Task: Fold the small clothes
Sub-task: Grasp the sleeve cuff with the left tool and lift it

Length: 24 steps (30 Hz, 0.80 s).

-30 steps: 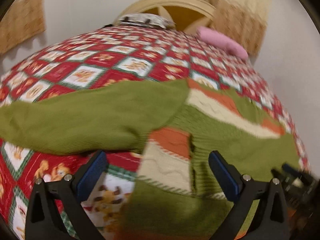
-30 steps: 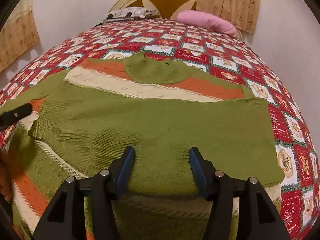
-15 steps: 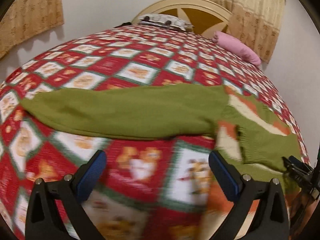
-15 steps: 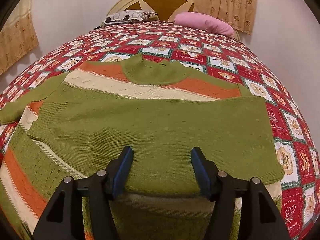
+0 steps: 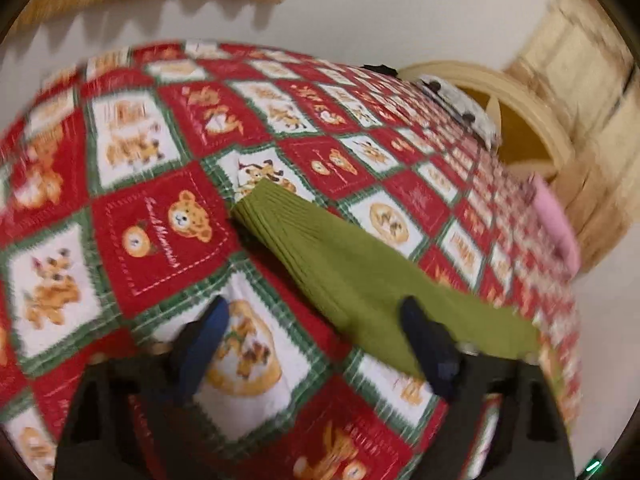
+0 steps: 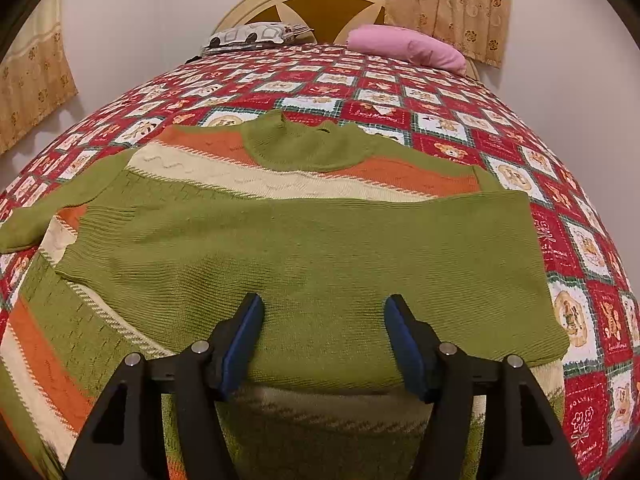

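The sweater (image 6: 304,248) lies flat on the bed (image 6: 580,240), filling the middle of the right wrist view. One sleeve (image 6: 320,264) is already folded across the body; the other sleeve (image 5: 352,276) still stretches out over the quilt, running from centre to lower right in the left wrist view. The left gripper (image 5: 316,344) hovers near its cuff, jaws closing with mostly quilt between them. The right gripper (image 6: 322,344) sits low over the folded sleeve, jaws opening, gripping nothing. Judging by this, the second sleeve and the body folds remain.
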Available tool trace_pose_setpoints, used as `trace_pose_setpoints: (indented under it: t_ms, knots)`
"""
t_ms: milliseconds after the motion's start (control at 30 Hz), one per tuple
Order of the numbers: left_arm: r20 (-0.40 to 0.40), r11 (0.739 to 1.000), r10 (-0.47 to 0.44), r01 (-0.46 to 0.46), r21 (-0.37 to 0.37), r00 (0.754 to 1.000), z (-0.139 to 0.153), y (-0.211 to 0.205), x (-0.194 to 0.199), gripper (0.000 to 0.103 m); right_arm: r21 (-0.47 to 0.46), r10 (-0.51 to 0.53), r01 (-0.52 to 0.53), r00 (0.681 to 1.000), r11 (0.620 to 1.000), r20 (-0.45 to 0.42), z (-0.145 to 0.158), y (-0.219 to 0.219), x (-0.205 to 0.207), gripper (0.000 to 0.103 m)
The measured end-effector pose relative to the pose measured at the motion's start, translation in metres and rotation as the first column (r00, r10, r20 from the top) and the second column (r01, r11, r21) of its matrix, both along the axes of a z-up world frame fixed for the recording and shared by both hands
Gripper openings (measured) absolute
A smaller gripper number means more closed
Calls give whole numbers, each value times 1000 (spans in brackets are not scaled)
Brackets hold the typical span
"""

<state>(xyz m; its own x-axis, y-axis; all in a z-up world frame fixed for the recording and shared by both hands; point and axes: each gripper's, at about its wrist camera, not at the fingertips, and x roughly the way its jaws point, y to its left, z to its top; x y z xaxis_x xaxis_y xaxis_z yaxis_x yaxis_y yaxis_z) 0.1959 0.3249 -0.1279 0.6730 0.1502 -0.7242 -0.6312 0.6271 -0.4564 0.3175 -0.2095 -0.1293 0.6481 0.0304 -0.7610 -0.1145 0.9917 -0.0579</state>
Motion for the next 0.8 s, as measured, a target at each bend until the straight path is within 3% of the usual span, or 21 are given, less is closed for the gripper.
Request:
trace_pose_setpoints:
  t_ms: [100,167,267,333,367,400,633,800]
  knots:
    - [36,997,6,-4,-72,999,-10,11,11,61,2,1,-1,1000,1000,0,0,0,0,65]
    - [29,995,32,-29,-93,999,-17,18,16,60,7,0,0,1000,1000,0,1,-2,0,65]
    - [52,996,54,-50,-68,997,-16,26,21,55,10,-3,3,1000,1000,0,1,-4,1,65]
    - [43,997,55,-53,-48,998,-18,28,25,38,10,-2,2,1000,1000,0,1,-4,1,66]
    - [42,998,48,-46,-47,998,-20,30,26,16,11,-2,2,1000,1000,0,1,-4,1,66]
    - [41,998,31,-28,-54,999,-22,30,28,5,11,-2,2,1000,1000,0,1,-4,1,66]
    - [106,1000,-16,16,-5,994,5,27,22,5,10,-2,2,1000,1000,0,1,-4,1,66]
    - [219,998,-55,57,0,974,53,18,20,5,10,-3,3,1000,1000,0,1,-4,1,66]
